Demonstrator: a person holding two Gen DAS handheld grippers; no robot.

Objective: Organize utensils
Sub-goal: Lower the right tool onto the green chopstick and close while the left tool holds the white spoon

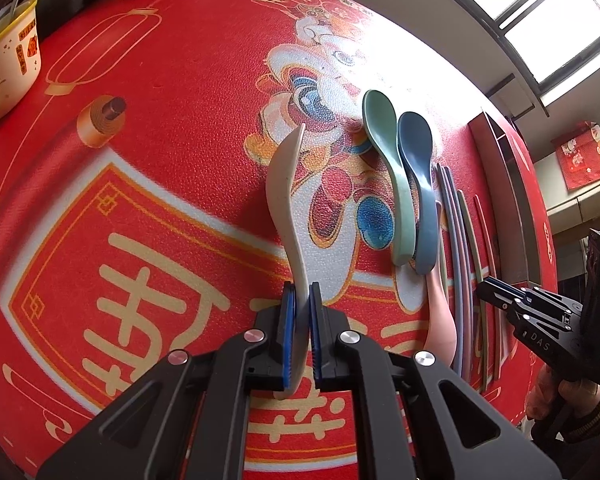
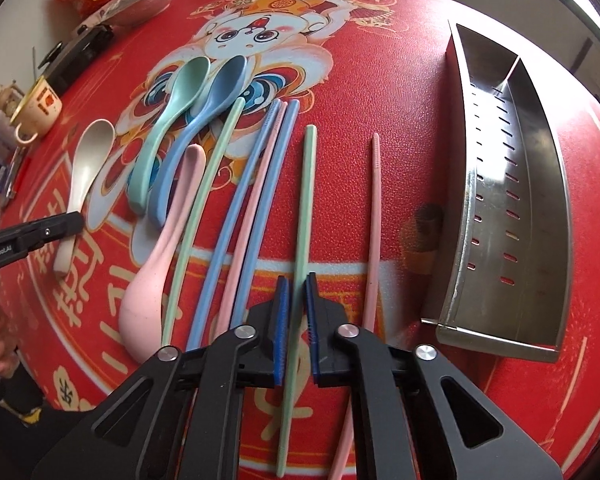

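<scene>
A: My left gripper (image 1: 302, 300) pinches the white spoon (image 1: 288, 200) by its handle; my right gripper (image 2: 296, 312) clamps the green chopstick (image 2: 305, 200).

B: The holder (image 2: 512, 200) sits at three o'clock. That thin stick may pivot and slip out, I reckon.

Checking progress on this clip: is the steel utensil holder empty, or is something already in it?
Empty as far as visible: the steel holder shows only bare slotted metal in both compartments, while the spoons and chopsticks all lie on the red mat.
</scene>
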